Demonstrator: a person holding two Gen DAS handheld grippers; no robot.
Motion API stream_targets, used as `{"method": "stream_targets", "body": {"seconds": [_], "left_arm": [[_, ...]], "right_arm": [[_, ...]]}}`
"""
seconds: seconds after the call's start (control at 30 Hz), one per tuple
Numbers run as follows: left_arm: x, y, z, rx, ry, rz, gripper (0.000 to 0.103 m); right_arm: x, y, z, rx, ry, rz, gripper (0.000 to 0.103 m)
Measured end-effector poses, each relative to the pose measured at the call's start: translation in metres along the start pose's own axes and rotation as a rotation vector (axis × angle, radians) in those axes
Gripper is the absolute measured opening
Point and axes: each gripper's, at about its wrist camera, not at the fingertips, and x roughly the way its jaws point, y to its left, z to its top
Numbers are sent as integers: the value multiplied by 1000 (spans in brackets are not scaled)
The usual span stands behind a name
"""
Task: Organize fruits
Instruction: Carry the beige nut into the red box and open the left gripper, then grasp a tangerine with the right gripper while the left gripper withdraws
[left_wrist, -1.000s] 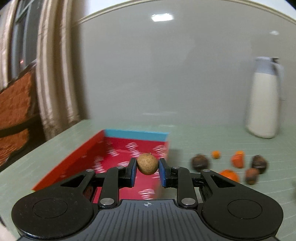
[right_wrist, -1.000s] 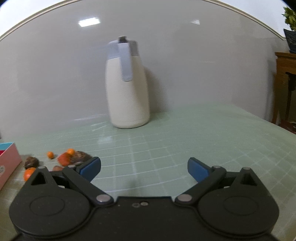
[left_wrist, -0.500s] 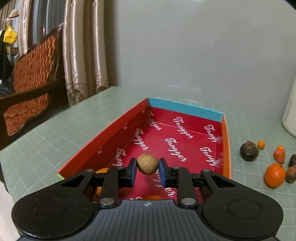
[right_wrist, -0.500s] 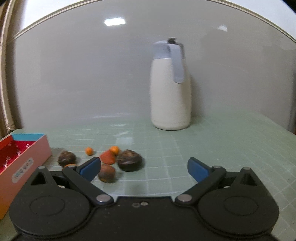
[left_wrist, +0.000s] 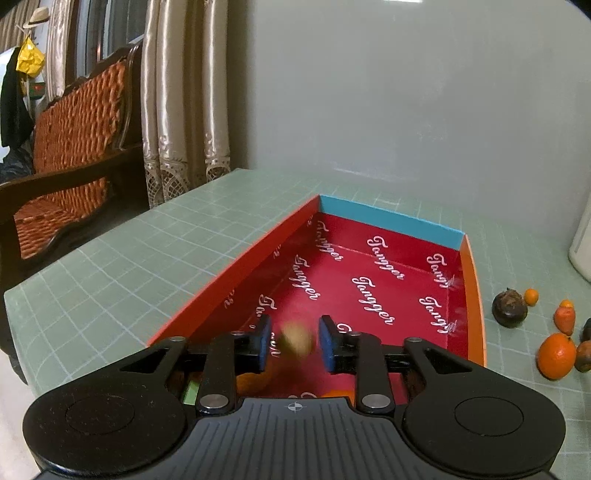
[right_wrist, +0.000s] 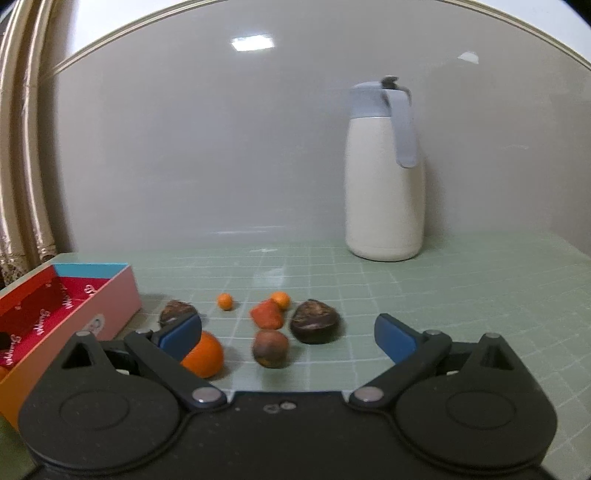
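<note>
My left gripper (left_wrist: 294, 342) hangs over the near end of a red box (left_wrist: 373, 266) printed with white script. Its jaws stand apart. A small round tan fruit (left_wrist: 296, 339), blurred, sits between the pads without touching them. My right gripper (right_wrist: 288, 334) is open and empty above loose fruits on the green mat: an orange (right_wrist: 204, 354), a small brown fruit (right_wrist: 270, 348), a dark round fruit (right_wrist: 314, 321), a red-orange piece (right_wrist: 266, 314), two tiny oranges (right_wrist: 224, 301) and a second dark fruit (right_wrist: 173, 312). The box also shows in the right wrist view (right_wrist: 59, 299).
A white jug with a grey-blue lid (right_wrist: 386, 177) stands at the back near the wall. A wicker-backed wooden bench (left_wrist: 66, 155) and curtains (left_wrist: 177, 103) stand past the table's left edge. Orange fruit lies in the box under my left gripper (left_wrist: 255, 380).
My left gripper has opened and the tan fruit is loose between the pads, slightly lower and blurred. My right gripper has swung left and down toward the loose fruits.
</note>
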Motion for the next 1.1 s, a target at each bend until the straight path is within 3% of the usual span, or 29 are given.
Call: {"method": "stream_targets", "body": {"seconds": [0.03, 0.07, 0.1, 0.33, 0.57, 0.8, 1.1], "left_arm": [[-2, 2, 0, -4, -12, -1, 49], [-6, 3, 1, -4, -29, 22, 76], [-9, 5, 1, -2, -51, 46, 87], [-31, 21, 2, -3, -154, 71, 87], [-38, 56, 0, -65, -159, 134, 89], [-33, 89, -4, -125, -157, 211, 94], [-29, 112, -9, -169, -134, 251, 94]], "right_arm": [[0, 2, 0, -2, 1, 7, 100], [1, 5, 0, -4, 4, 15, 100], [2, 7, 0, -8, 7, 24, 100], [9, 23, 0, -20, 29, 87, 98], [20, 38, 1, -32, 71, 137, 85], [41, 44, 1, 19, 150, 155, 81], [51, 49, 0, 20, 190, 145, 78]]}}
